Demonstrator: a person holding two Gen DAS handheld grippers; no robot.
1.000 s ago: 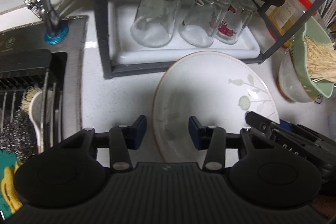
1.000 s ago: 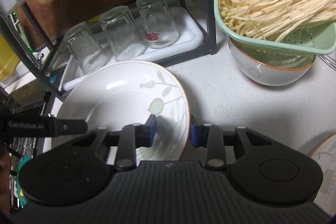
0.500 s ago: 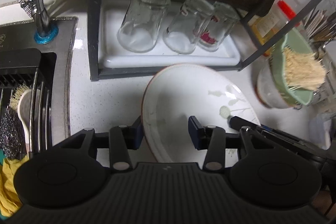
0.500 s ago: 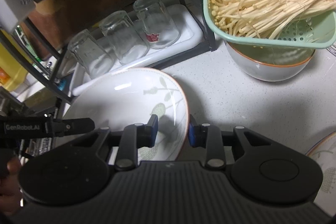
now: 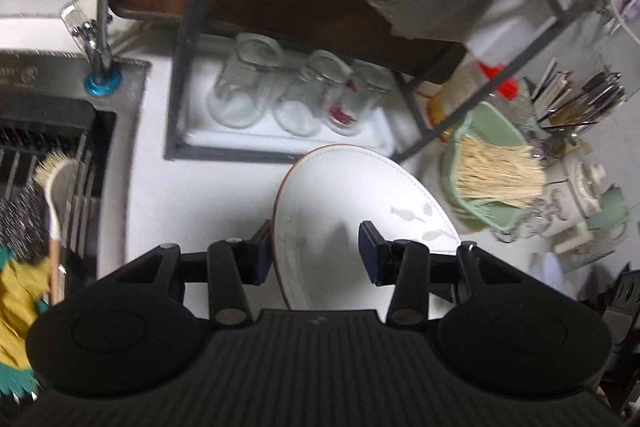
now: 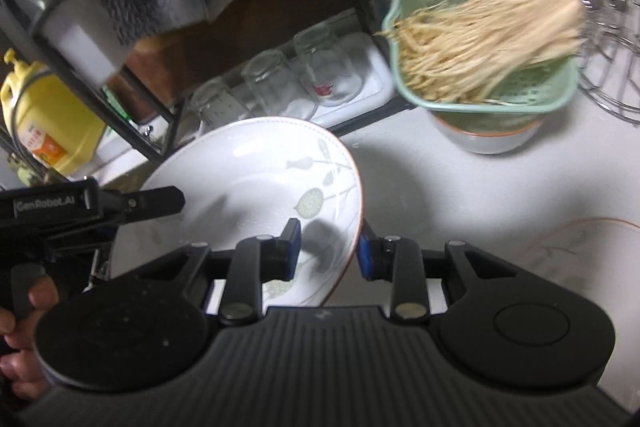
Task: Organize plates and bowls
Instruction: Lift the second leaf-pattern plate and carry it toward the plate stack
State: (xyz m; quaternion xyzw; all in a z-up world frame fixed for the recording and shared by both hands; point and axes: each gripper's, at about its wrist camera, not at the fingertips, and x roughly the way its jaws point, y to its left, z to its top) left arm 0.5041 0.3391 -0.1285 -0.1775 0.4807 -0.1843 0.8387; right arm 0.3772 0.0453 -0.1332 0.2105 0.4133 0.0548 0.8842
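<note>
A white plate (image 5: 352,211) with a brown rim and green leaf print is held up off the counter, tilted. My left gripper (image 5: 314,253) straddles its left rim, jaws wide apart. My right gripper (image 6: 329,247) straddles its right rim (image 6: 358,227), jaws also apart with the rim between the blue pads. The plate fills the middle of the right wrist view (image 6: 248,187). A second plate (image 6: 580,247) lies on the counter at the right. A white bowl (image 6: 488,143) sits under a green colander (image 6: 500,75) of enoki mushrooms.
A black rack (image 5: 188,67) holds three upturned glasses (image 5: 244,87) on a white tray. The sink (image 5: 48,147) with a brush and scourer is at the left. A utensil holder (image 5: 580,103) and a wire rack (image 6: 612,67) stand at the right.
Both grippers have risen with the plate, which has lifted off the counter and tilted. The rack, glasses and colander now look farther away.
</note>
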